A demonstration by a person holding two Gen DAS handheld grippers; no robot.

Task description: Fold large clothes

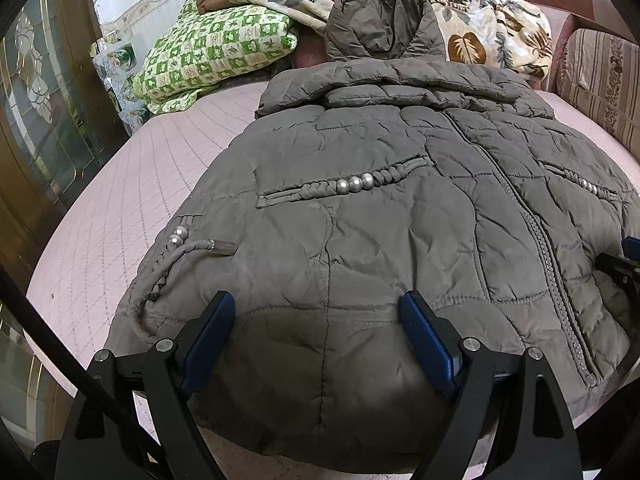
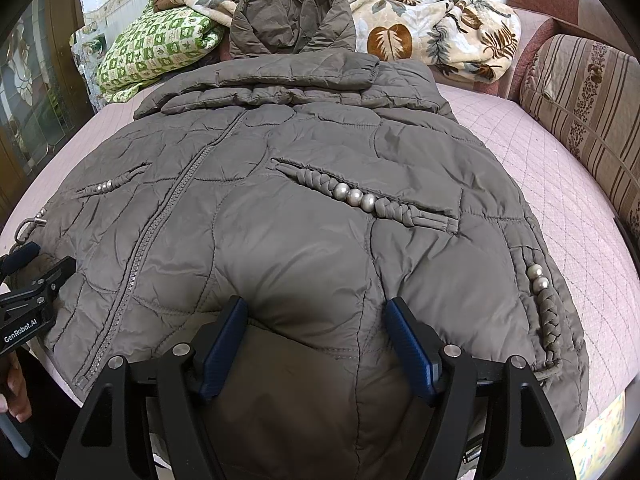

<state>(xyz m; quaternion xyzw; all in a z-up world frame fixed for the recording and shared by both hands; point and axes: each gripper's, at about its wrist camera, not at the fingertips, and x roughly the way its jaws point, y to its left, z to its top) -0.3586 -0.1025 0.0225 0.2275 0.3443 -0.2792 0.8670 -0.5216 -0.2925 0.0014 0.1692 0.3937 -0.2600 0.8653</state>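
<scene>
A grey-brown quilted puffer jacket (image 1: 400, 208) lies front up and zipped on the pink bed, hood (image 1: 380, 16) at the far end; it also shows in the right wrist view (image 2: 304, 208). Its sleeves lie folded across the chest. My left gripper (image 1: 318, 312) is open, its jaws wide apart over the jacket's near hem on the left side. My right gripper (image 2: 316, 316) is open over the near hem on the right side. Each gripper's edge shows in the other's view, the right gripper (image 1: 624, 264) and the left gripper (image 2: 32, 280).
The pink quilted bed cover (image 1: 160, 184) carries a green patterned quilt (image 1: 216, 52) and a leaf-print blanket (image 2: 432, 36) at the far end. A striped sofa cushion (image 2: 584, 92) stands along the right side. A glass-panelled door (image 1: 40, 120) is on the left.
</scene>
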